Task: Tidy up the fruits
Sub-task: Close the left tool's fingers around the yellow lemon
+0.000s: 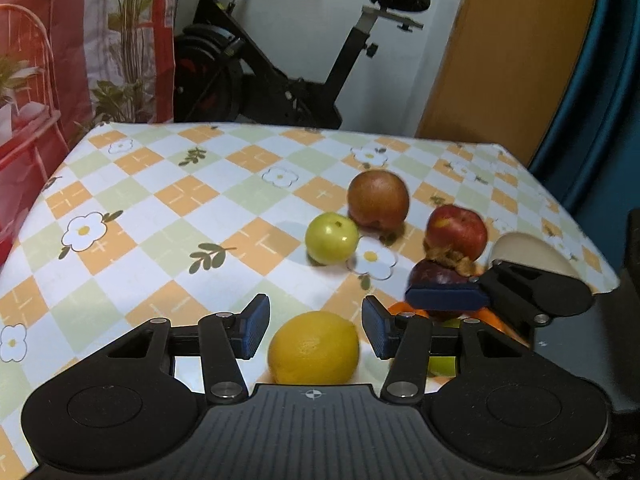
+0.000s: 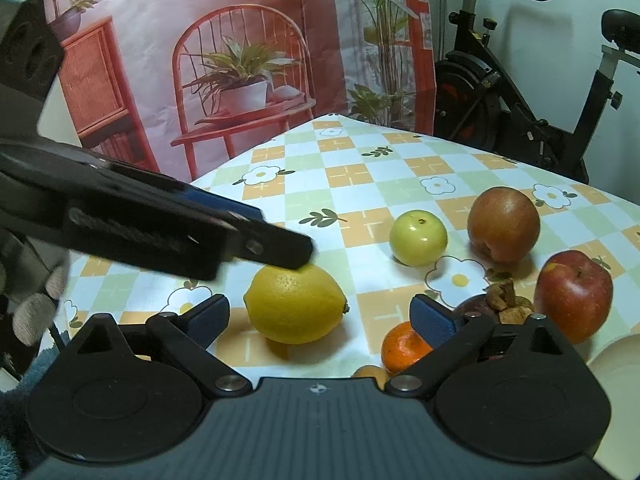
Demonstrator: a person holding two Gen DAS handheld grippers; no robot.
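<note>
Checked oilcloth covers the table [image 1: 168, 208], where the fruit lies loose. Left gripper [image 1: 315, 330] is set part-open around the lemon [image 1: 314, 348], pads beside its flanks with slight gaps, not yet pressing. Right gripper [image 2: 320, 316] hangs wide and empty above the orange [image 2: 402, 346]. Recommended: centre the lemon between the pads, close gently on its widest girth, lift straight, and avoid nudging the green fruit [image 1: 331, 238].

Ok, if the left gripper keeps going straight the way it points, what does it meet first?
The lemon. It sits between the open fingers of the left gripper, with gaps either side. How close it is in depth is unclear.
</note>
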